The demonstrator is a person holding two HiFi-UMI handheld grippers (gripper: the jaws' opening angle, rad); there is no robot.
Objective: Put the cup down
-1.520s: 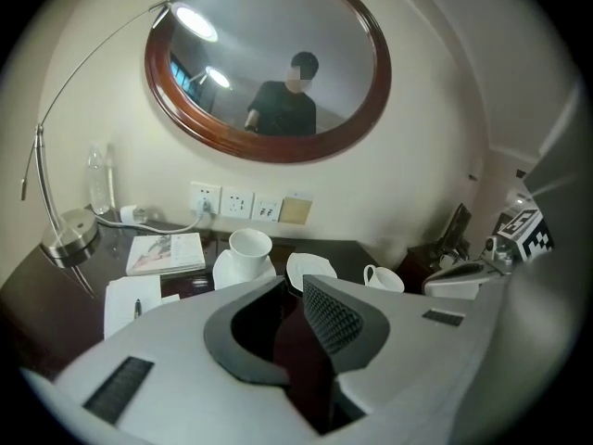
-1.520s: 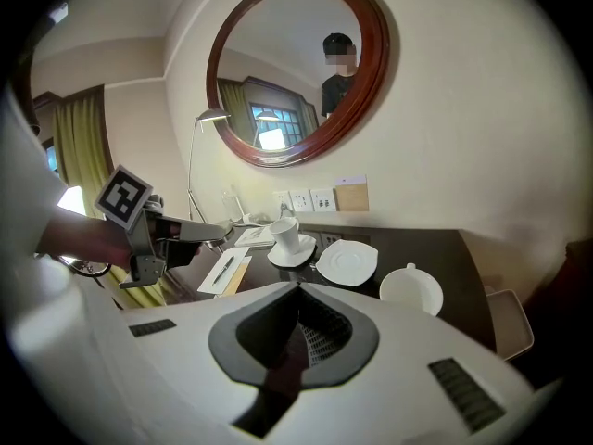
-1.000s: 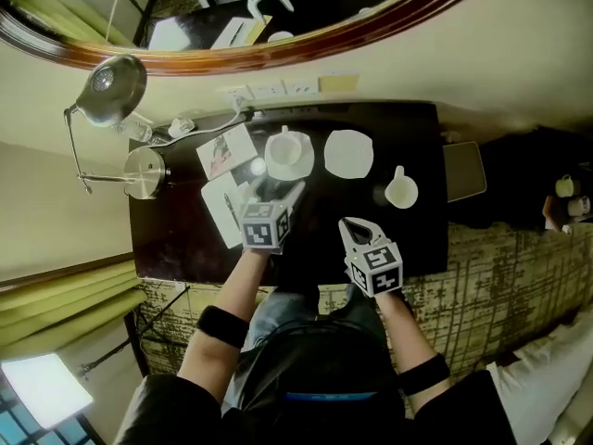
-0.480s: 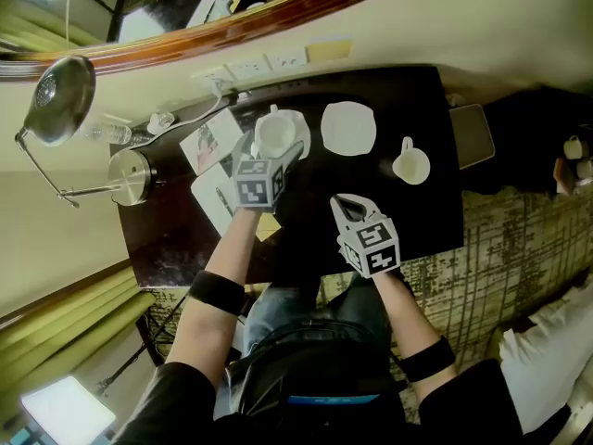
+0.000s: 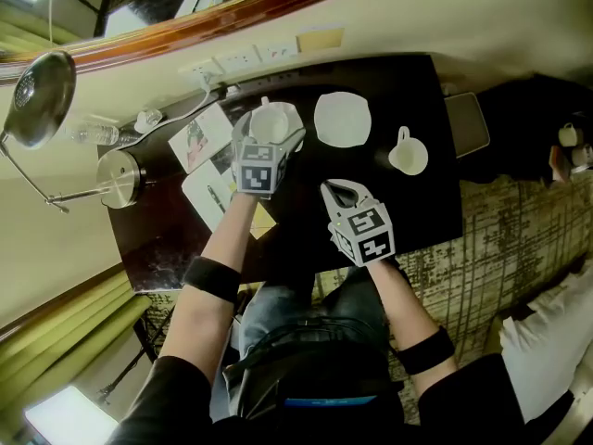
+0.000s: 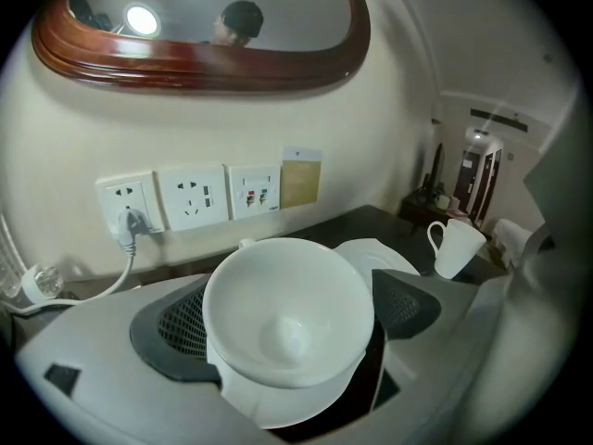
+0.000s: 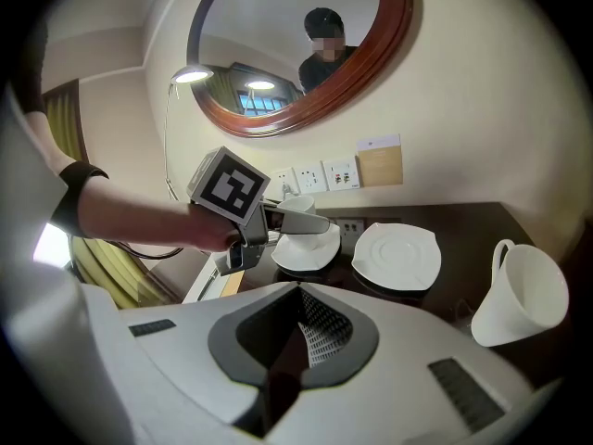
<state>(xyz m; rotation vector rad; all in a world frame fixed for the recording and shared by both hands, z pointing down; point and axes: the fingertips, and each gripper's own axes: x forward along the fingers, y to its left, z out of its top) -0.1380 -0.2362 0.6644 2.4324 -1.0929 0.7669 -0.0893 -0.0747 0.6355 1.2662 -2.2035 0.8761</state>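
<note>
A white cup [image 6: 278,286] stands on its saucer [image 6: 306,406] near the back of the dark table [image 5: 422,216]. My left gripper [image 5: 268,135] reaches round it. Its jaws have just been opening and now stand wide, one pad on each side of the cup, neither clearly pressing on it. The right gripper view shows the same: the left gripper [image 7: 298,216] astride the cup [image 7: 298,204] and saucer [image 7: 306,248]. My right gripper [image 5: 339,191] hovers shut and empty over the table's middle, short of the crockery.
An empty white saucer [image 5: 342,119] lies right of the cup, and a white mug [image 5: 408,156] stands further right. Papers [image 5: 199,142] and a lamp base [image 5: 120,176] sit at the left. Wall sockets [image 6: 195,196] and a mirror are behind.
My left gripper has moved forward from short of the cup to round it, with its jaws spread wider. The right gripper has edged forward a little.
</note>
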